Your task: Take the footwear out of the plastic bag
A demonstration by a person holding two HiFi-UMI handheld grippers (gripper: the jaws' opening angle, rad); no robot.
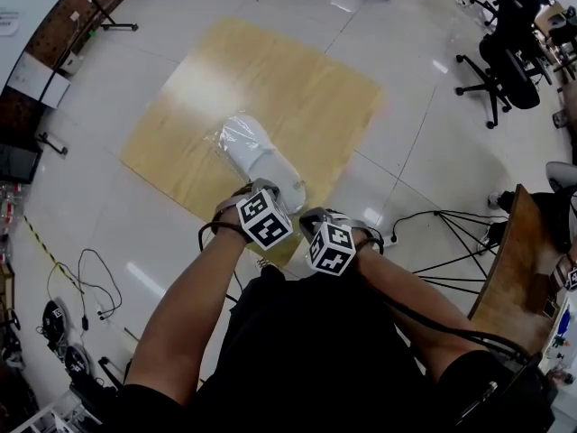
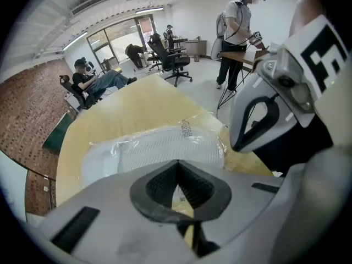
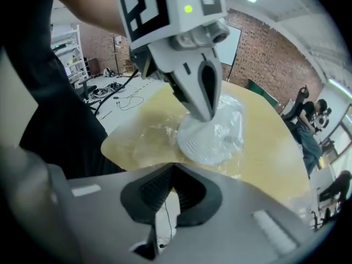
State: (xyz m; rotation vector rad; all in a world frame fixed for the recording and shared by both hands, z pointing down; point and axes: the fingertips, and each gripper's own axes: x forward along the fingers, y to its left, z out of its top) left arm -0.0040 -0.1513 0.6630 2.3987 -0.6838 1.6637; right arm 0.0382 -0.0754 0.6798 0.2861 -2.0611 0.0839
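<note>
Since the shoe (image 1: 259, 153) lies inside the plastic bag (image 3: 144, 130), the bag must be held first.
Left claw (image 2: 176, 165) seems pinched on the plastic, mid-frame; right claw (image 3: 175, 172) waits beside it, closed and empty.

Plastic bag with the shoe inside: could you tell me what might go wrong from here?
The left gripper has its jaws together at the plastic bag over the shoe; a pull could drag both across the wooden board.
The right gripper, shut and empty, holds nothing down, so the film may slip or tear.
</note>
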